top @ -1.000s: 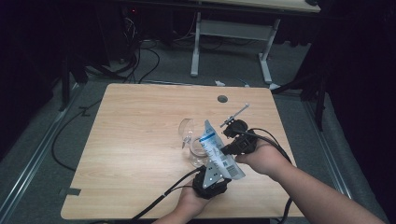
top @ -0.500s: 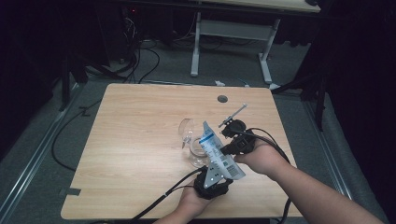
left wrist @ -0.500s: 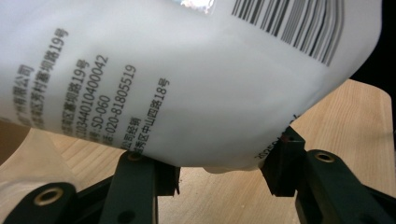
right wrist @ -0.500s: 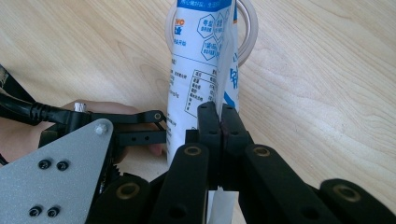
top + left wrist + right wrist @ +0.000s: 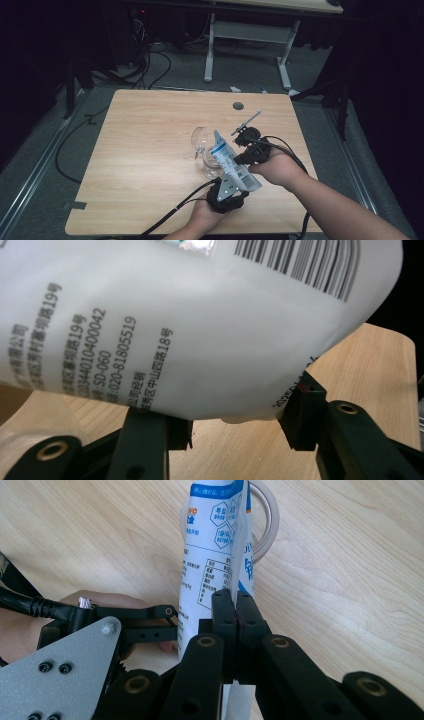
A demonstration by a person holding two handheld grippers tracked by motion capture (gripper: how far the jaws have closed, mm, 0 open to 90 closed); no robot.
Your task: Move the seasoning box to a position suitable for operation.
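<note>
High view: a white and blue pouch (image 5: 231, 162) slants over a clear glass (image 5: 206, 150) at the table's (image 5: 150, 150) five o'clock area. Left gripper (image 5: 226, 195), at the pouch's six o'clock, clamps its base. Right gripper (image 5: 235, 611), at three o'clock, has its jaws pressed together on the pouch's edge.

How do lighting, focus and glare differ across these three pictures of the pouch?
High view: lit table, dark surroundings, pouch small but legible. Left gripper view: the pouch is very close, its print slightly soft, a shiny sticker glaring at the top. Right gripper view: pouch and wood grain sharp, evenly lit.
</note>
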